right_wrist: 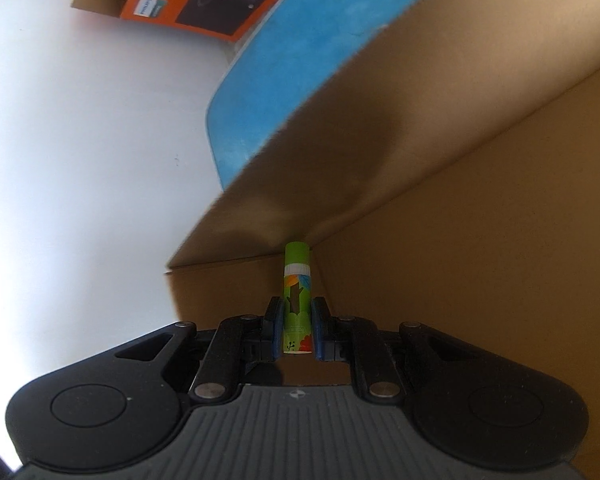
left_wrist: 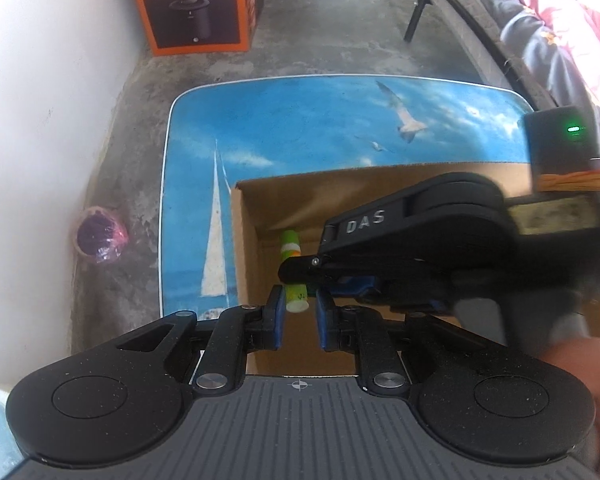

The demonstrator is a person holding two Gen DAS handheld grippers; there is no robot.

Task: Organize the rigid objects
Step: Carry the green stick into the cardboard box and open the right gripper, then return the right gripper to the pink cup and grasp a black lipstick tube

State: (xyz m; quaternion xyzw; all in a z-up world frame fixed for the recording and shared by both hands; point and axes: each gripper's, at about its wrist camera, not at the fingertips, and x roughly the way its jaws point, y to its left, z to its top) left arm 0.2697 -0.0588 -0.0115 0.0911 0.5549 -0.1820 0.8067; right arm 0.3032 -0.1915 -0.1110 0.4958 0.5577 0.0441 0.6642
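Observation:
A green glue stick (right_wrist: 296, 300) with a tree print sits between the fingers of my right gripper (right_wrist: 296, 330), which is shut on it inside an open cardboard box (right_wrist: 440, 160). In the left wrist view the same stick (left_wrist: 293, 272) points into the box (left_wrist: 248, 216), held by the right gripper (left_wrist: 312, 272) coming in from the right. My left gripper (left_wrist: 299, 320) hovers just behind the stick's near end, its blue pads (left_wrist: 278, 316) slightly apart and holding nothing.
The box rests on a blue table (left_wrist: 300, 128) printed with a sailboat and gulls. An orange Philips carton (left_wrist: 196, 4) stands on the concrete floor by the white wall (left_wrist: 32, 120). A pink-wrapped object (left_wrist: 100, 236) lies on the floor at left. A bed frame (left_wrist: 480, 32) runs along the right.

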